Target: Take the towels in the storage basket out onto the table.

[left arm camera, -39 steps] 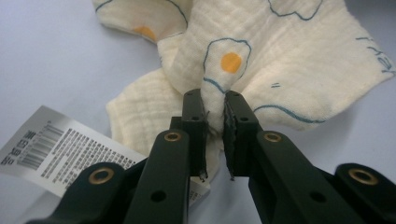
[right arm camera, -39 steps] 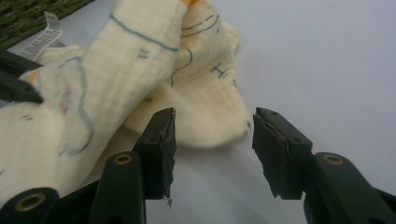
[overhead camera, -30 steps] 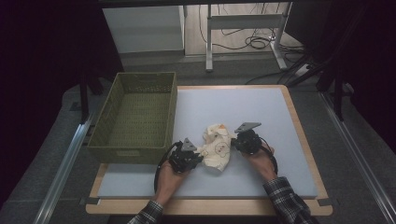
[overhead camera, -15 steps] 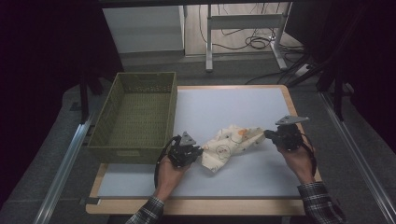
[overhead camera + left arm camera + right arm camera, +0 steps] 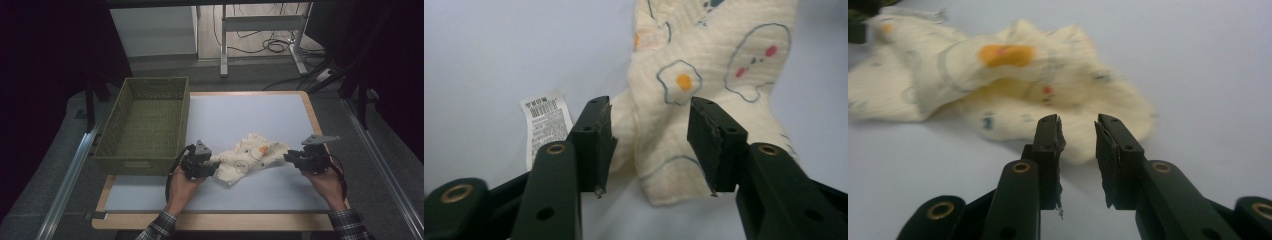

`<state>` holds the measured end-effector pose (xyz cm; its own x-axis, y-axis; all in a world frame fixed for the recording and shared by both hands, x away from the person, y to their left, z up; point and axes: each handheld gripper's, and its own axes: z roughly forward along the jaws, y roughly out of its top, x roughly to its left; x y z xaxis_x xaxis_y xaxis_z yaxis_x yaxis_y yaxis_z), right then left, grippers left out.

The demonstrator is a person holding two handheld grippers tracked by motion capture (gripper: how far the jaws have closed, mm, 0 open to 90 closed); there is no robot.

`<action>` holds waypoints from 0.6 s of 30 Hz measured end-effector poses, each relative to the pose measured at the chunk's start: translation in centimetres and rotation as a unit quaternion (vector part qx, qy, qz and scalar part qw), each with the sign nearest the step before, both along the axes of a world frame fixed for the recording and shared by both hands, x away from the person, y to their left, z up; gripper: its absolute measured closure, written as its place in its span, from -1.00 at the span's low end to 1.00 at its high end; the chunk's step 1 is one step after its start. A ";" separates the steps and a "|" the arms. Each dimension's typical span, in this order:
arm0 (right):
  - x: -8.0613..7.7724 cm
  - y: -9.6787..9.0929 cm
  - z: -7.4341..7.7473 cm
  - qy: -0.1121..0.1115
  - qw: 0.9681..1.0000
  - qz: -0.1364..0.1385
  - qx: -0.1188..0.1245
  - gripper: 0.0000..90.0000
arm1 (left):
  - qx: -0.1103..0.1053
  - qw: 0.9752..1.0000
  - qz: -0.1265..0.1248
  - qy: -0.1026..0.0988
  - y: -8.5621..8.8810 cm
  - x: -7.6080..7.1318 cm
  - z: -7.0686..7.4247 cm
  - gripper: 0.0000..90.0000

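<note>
Cream printed cloth [image 5: 251,158] lying spread near the front edge of the worktop [image 5: 250,115], left gripper [image 5: 212,169] opening part-wide over its left end, pads off it, right gripper [image 5: 290,157] just opening narrowly beside its right end, green basket [image 5: 145,125] sitting at the left edge

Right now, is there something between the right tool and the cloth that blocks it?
Nothing visible does. The right tool is open and faces the cloth edge across bare mat; its jaws have just been opening, with nothing between them.
</note>
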<state>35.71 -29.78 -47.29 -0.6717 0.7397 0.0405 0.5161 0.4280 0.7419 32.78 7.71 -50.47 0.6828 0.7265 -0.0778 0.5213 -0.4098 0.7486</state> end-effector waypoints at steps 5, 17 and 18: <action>-0.4 2.4 -1.2 0.018 0.999 0.036 0.016 0.48 | -0.001 1.000 -0.014 0.010 -0.2 -0.7 -0.9 0.08; 0.6 8.7 -5.0 -0.001 0.996 0.070 -0.057 0.89 | 0.013 0.999 -0.003 0.031 -0.1 -0.4 -3.1 0.88; 0.6 8.7 -5.0 -0.001 0.996 0.070 -0.057 0.89 | 0.013 0.999 -0.003 0.031 -0.1 -0.4 -3.1 0.92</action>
<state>36.36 -21.06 -52.24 -0.7692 0.6378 -0.0401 0.4431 0.5774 0.6858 32.38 7.62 -53.62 0.6817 0.7246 -0.1014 0.5641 -0.4322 0.7036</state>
